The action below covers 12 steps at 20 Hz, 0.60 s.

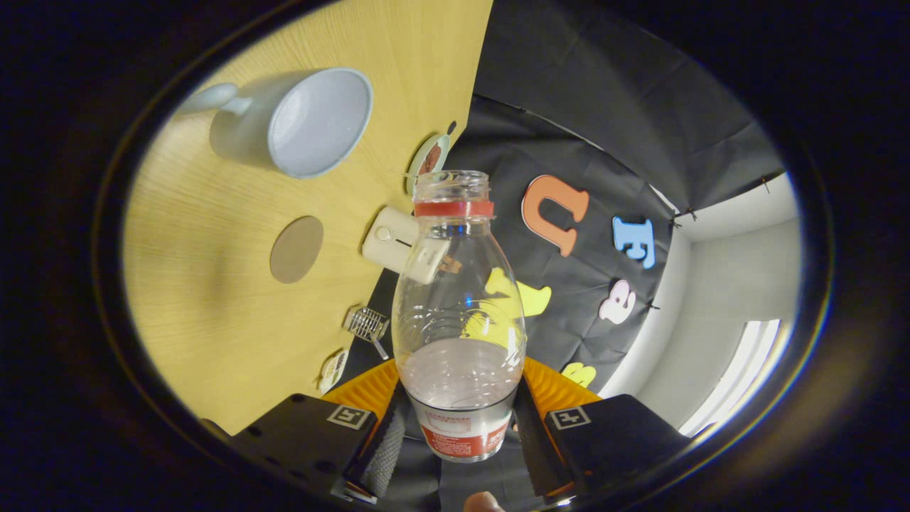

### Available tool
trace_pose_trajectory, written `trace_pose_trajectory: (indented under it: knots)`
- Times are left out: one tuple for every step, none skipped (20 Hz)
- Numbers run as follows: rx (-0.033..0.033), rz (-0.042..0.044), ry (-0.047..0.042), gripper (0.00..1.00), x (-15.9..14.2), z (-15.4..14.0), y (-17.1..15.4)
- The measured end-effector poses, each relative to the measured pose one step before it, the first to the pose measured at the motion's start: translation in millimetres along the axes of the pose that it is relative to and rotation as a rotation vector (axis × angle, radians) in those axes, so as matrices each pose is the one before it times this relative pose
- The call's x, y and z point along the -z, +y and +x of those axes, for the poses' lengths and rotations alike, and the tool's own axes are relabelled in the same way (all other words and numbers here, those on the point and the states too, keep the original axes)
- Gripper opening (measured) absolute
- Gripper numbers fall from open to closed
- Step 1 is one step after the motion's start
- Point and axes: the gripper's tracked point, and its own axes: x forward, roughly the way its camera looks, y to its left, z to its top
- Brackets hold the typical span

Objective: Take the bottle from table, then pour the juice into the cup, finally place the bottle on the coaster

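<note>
My gripper [458, 427] is shut on the clear bottle [458, 313], both fingers pressing its lower body just above the red and white label. The bottle has a red neck ring and no cap, and a little pale liquid lies low inside it. It is held off the table, and the whole view is rolled sideways. Beyond the fingers, the light blue cup [298, 121] stands on the wooden table [199, 284], its open mouth towards me and its handle on the far side. The round brown coaster [296, 249] lies on the table between the cup and my fingers.
A cream-coloured small device [389, 240] sits at the table's edge behind the bottle. A small metal wire rack [367, 324] and a little packet [333, 370] lie near that edge. A round green-rimmed item [430, 160] is farther along it.
</note>
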Motion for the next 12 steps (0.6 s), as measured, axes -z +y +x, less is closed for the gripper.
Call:
trace_pose_trajectory:
  knots:
    - [-0.00746,0.02422,0.00167,0.77,0.73,-0.89,0.85]
    - [-0.00898,0.02954,-0.00037,0.77,-0.80,-1.35,3.36]
    - [-0.01722,0.02858,0.00402,0.77,-0.12,-2.17,4.40]
    - [-0.01641,0.03054,0.00286,0.77,-0.68,0.07,4.42]
    - [-0.00874,0.02686,0.00020,0.77,-0.14,-0.25,2.93]
    - [-0.00355,0.01587,0.00200,0.77,0.65,1.07,-0.20]
    - [0.00226,0.01015,0.00106,0.77,0.70,-0.88,-1.80]
    - [-0.00090,0.02430,-0.00337,0.77,-0.49,-1.14,-1.93]
    - [-0.00824,0.05178,-0.00573,0.77,0.88,-1.45,0.44]
    - [-0.01893,0.07008,-0.00860,0.77,-0.08,-0.50,2.41]
    - [-0.01728,0.07364,-0.00313,0.77,0.37,-2.38,0.85]
    - [-0.01282,0.06347,-0.00717,0.77,-1.26,-4.25,-1.03]
